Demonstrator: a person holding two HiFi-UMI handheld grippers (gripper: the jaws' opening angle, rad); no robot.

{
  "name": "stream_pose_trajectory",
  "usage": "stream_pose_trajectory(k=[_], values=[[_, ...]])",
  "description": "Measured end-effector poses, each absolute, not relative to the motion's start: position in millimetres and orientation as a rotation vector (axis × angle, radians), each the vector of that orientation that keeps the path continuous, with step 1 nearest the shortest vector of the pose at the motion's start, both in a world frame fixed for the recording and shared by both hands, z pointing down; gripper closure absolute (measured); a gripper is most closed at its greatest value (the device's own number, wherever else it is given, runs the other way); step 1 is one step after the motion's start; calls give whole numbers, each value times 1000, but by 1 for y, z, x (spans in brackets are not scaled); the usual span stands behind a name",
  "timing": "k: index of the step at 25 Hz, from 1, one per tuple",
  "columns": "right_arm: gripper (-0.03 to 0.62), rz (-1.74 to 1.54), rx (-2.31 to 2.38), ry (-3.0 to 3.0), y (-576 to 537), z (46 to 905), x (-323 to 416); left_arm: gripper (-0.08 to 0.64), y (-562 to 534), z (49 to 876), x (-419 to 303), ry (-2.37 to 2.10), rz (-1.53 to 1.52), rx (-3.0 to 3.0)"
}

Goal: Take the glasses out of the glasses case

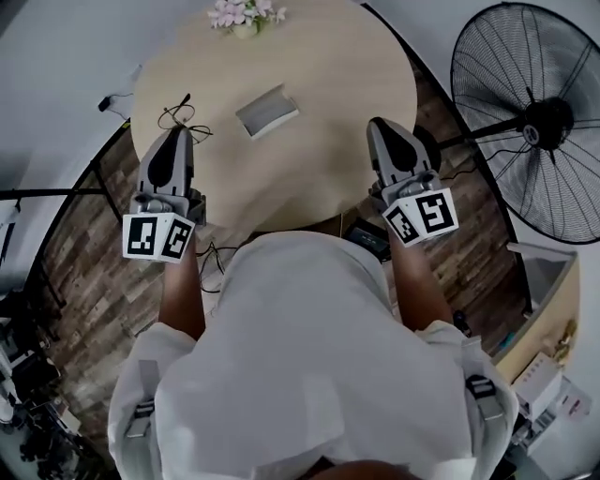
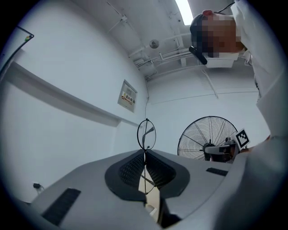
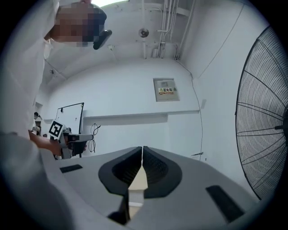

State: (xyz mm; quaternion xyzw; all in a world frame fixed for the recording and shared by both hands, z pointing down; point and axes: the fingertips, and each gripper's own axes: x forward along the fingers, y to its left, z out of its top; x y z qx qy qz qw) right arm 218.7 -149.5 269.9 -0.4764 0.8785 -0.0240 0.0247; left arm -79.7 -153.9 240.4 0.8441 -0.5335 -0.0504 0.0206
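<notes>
The thin wire-framed glasses (image 1: 178,116) are up off the round wooden table (image 1: 328,150), pinched in my left gripper (image 1: 177,131). In the left gripper view its jaws are shut on the frame, and one round lens (image 2: 146,134) stands up above the left gripper (image 2: 145,152). The grey glasses case (image 1: 267,111) lies open at the table's middle, to the right of the glasses. My right gripper (image 1: 380,124) hovers over the table's right edge, shut and empty (image 3: 142,150). From the right gripper view I see the left gripper (image 3: 84,143) and the glasses (image 3: 93,138).
A small pot of pink flowers (image 1: 246,14) stands at the table's far edge. A large black floor fan (image 1: 539,122) stands to the right of the table. Cables and a dark device (image 1: 367,236) lie on the wood floor near the person's body.
</notes>
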Motion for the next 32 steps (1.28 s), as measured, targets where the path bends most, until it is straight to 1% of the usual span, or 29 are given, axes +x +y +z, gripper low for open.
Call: stream_pose_trajectory(k=[6, 14, 32], values=[[566, -119, -1436, 2709, -125, 274, 240, 532, -112, 272, -54, -1645, -144, 2546], [568, -119, -1432, 2713, -121, 283, 269, 532, -102, 292, -18, -1625, -144, 2557], [569, -142, -1372, 2747, -119, 291, 267, 532, -103, 297, 9, -1487, -95, 2597]])
